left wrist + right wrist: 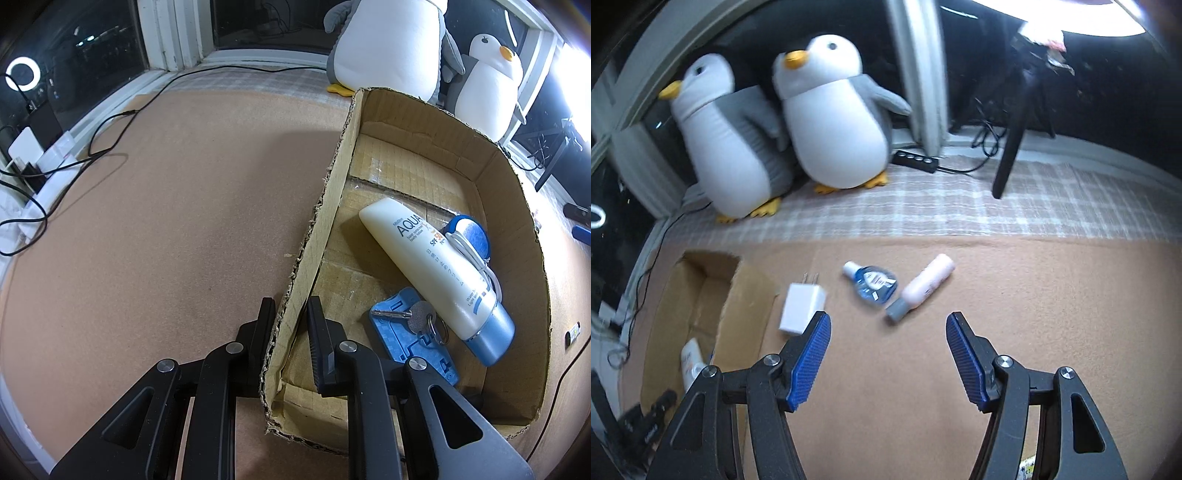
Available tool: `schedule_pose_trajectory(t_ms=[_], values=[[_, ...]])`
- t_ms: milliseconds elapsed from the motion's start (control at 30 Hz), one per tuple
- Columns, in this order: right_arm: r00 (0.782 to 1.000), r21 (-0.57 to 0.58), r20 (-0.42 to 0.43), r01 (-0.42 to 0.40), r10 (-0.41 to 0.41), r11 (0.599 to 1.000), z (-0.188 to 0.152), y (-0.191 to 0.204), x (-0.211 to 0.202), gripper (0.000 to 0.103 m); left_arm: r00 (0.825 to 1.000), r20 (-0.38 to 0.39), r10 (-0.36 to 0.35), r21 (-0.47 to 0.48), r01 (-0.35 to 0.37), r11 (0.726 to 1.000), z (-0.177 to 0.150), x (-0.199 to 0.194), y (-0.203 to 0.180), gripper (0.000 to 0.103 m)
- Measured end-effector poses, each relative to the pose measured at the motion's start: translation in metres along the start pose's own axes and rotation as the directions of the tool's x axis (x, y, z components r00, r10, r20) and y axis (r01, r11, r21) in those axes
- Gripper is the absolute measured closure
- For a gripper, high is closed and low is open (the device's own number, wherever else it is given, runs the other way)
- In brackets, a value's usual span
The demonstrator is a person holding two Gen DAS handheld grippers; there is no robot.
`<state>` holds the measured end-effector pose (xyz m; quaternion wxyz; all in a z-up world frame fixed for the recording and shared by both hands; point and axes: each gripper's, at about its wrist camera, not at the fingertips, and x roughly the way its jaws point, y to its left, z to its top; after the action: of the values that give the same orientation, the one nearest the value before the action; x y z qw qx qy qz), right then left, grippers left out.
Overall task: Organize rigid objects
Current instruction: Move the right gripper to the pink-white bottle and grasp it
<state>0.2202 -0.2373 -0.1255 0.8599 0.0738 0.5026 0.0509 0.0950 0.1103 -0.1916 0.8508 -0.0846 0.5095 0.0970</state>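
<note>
Three items left on surface point(923, 369), box point(524, 258) to their left. Left tongs point(291, 310) clamp box wall. Right tongs point(888, 325) half-wide, empty. Charger point(803, 306) touches left pad in view; pink bottle point(923, 288) slants ahead; blue bottle point(873, 284) between.

Open mat point(1015, 295) right of pink bottle point(925, 284)

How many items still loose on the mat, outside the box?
3, all in the right wrist view: white charger beside the cardboard box, blue bottle in the middle, pink bottle right of it. More may lie out of frame.
</note>
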Motion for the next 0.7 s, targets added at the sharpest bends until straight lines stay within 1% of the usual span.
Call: schedule_pose_trajectory(t_ms=[67,167,367,500,700], values=[[1.000,0.040,-0.010,0.005,-0.004,0.999,0.006,-0.007,0.009,0.043,1.000,0.000,0.000,0.001,0.000,1.000,0.000,0.000,0.000,0.087],[1.000,0.084,-0.022,0.018,-0.016,0.996,0.015,-0.014,0.021,0.048,1.000,-0.001,0.000,0.000,0.000,1.000,0.000,0.000,-0.001,0.087],[0.997,0.123,-0.062,0.049,-0.041,0.991,0.030,-0.020,0.044,0.056,1.000,-0.001,0.001,0.000,-0.001,1.000,0.000,0.000,-0.001,0.087],[0.994,0.135,-0.091,0.075,-0.063,0.988,0.033,-0.022,0.058,0.065,1.000,-0.001,0.001,0.000,-0.001,1.000,0.000,0.000,-0.001,0.087],[0.990,0.152,-0.118,0.093,-0.076,0.984,0.033,-0.029,0.071,0.067,1.000,-0.001,0.001,0.000,-0.001,1.000,0.000,0.000,-0.001,0.087]])
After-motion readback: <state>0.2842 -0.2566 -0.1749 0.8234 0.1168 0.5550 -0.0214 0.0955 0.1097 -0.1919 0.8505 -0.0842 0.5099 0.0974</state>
